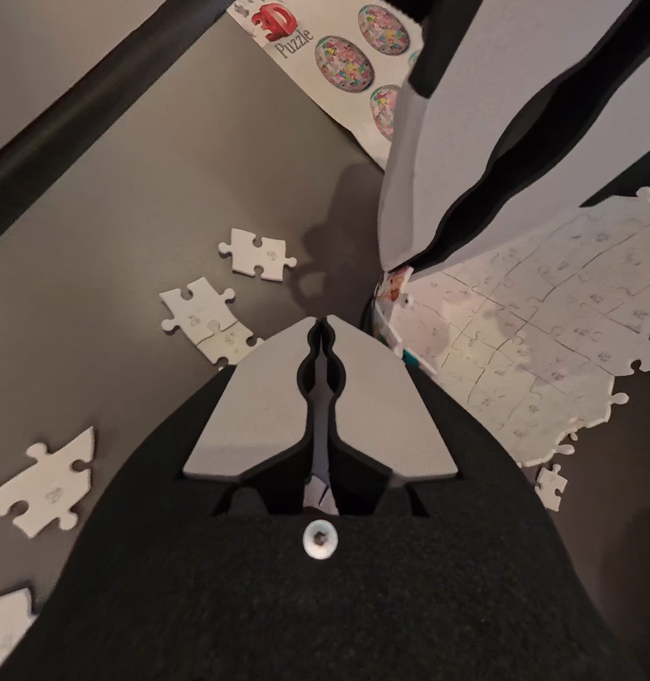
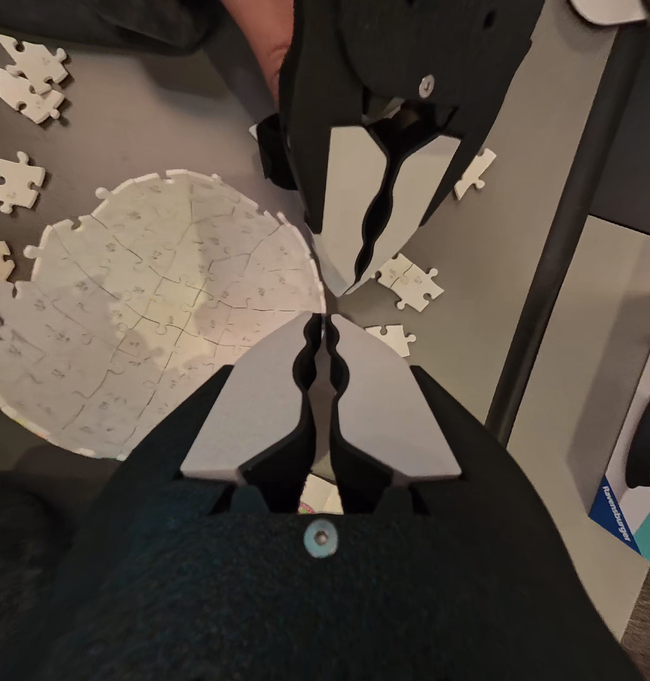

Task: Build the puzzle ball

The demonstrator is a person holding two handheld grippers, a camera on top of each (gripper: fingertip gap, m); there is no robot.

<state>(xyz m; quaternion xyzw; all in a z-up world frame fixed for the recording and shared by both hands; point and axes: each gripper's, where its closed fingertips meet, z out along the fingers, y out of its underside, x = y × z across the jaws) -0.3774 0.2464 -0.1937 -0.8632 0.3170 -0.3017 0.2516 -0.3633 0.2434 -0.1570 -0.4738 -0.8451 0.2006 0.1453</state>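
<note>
Half-built puzzle ball, a bowl-shaped shell of white interlocking plastic pieces [image 2: 150, 294]: lies hollow side up at left centre of the right wrist view; likely light, stiff in each piece but apt to pop at the seams, so best taken by the rim. Right gripper [image 2: 323, 317] pinched narrow on that rim; left gripper [image 1: 321, 324] closed tip to tip, seemingly empty. Grey matte tabletop [image 1: 131, 221] open at centre left, loose white jigsaw pieces [image 1: 257, 254] scattered, dark table edge [image 2: 537, 258] near at right.

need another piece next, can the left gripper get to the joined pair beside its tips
Likely yes: the joined pair lies flat on the table right beside the left gripper, nothing between them. Its jaws are shut and would have to open first.
</note>
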